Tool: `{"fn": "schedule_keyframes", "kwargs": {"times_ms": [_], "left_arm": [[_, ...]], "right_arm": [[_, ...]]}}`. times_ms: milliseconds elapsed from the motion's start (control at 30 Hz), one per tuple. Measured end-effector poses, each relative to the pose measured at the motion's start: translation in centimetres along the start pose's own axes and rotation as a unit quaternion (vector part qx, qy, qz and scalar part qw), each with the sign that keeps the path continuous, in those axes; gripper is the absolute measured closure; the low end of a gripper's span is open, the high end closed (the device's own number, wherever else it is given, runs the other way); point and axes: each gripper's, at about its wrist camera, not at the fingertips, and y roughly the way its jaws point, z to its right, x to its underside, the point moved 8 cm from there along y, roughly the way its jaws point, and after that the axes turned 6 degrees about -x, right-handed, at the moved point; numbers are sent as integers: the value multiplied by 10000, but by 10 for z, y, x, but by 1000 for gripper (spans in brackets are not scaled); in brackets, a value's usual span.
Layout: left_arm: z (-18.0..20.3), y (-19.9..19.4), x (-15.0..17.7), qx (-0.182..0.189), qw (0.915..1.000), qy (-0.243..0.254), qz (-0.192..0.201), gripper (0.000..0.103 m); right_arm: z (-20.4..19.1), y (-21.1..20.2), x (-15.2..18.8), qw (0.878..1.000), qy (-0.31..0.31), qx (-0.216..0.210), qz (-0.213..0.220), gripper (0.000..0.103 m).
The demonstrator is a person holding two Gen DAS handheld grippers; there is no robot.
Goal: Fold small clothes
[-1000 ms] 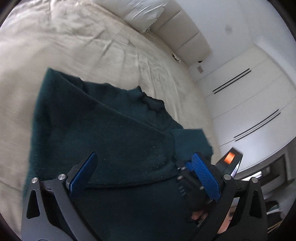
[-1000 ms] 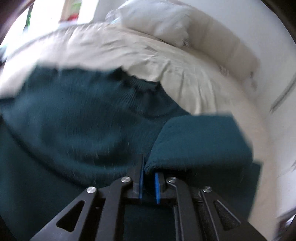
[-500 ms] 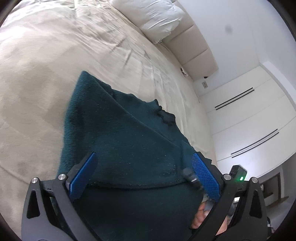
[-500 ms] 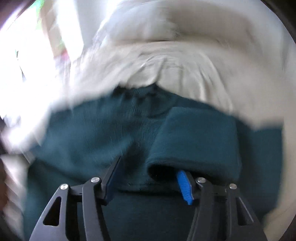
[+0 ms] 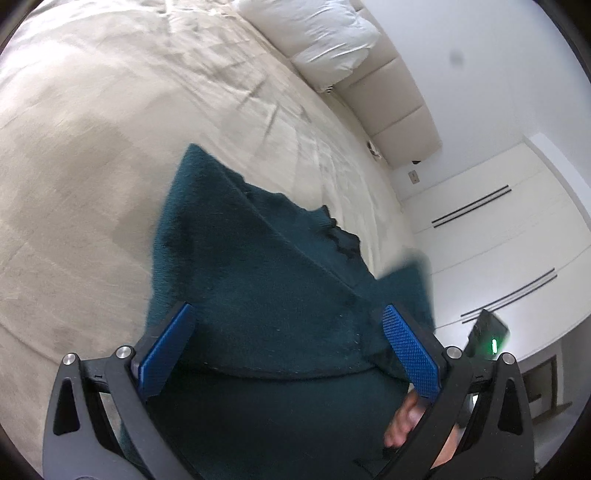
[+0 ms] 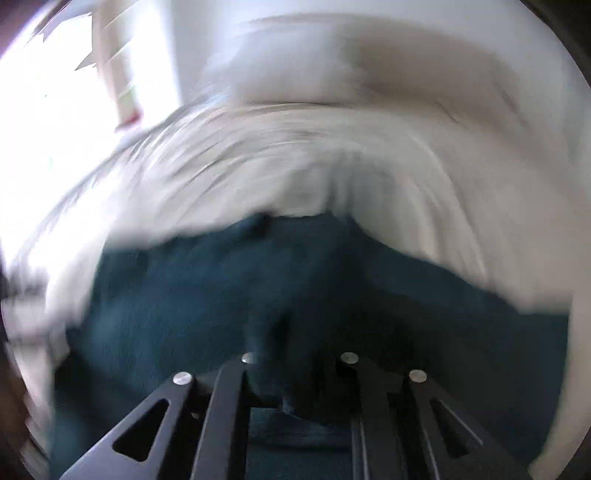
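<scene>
Teal knit, a small sweater (image 5: 258,295), lies partly folded on the beige bed (image 5: 92,147), a diagonal fold running from 11 toward 4 o'clock in the left wrist view. The right hand-held gripper (image 6: 299,373) has just been closing after briefly opening, and now appears to pinch dark cloth, probably a fresh grip for the next fold. The left hand-held gripper (image 5: 288,343) hangs wide above the sweater, holding nothing.

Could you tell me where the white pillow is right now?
In the left wrist view, the white pillow lies at the top, on the bed against the headboard.
</scene>
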Motion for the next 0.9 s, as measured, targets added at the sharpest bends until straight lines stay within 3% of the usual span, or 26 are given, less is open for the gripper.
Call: {"fn": "schedule_keyframes", "kwargs": {"times_ms": [33,100,167,300,400,500,567,733,900], "left_arm": [[0,1,0,-8,10000,17,-22,0],[3,5,3,-58,9998,150,-116,0],[8,14,7,-149,9990,338,-267,0],[22,36,17,-511,9943,701,-619,0],[42,54,24,-623,9887,1036,-890,0],[52,75,33,-753,9819,1229,-1226,0],[52,80,36,-989,9787,1309,-1238,0],[54,82,34,-936,9812,1127,-1255,2],[73,88,42,-915,9755,1304,-1516,31]], "right_arm": [[-15,4,3,9995,-160,-251,-90,67],[-24,12,14,9971,56,-696,-300,49],[-13,4,20,9941,576,-911,-103,44],[20,-17,27,9713,1782,-1533,379,38],[32,-38,36,9583,2159,-1703,776,24],[39,-51,50,9509,2337,-1835,869,24],[51,-57,59,9440,2609,-1801,913,24],[86,-76,87,9129,3364,-2033,1102,25],[101,-80,101,8929,3767,-2172,1168,25]]}}
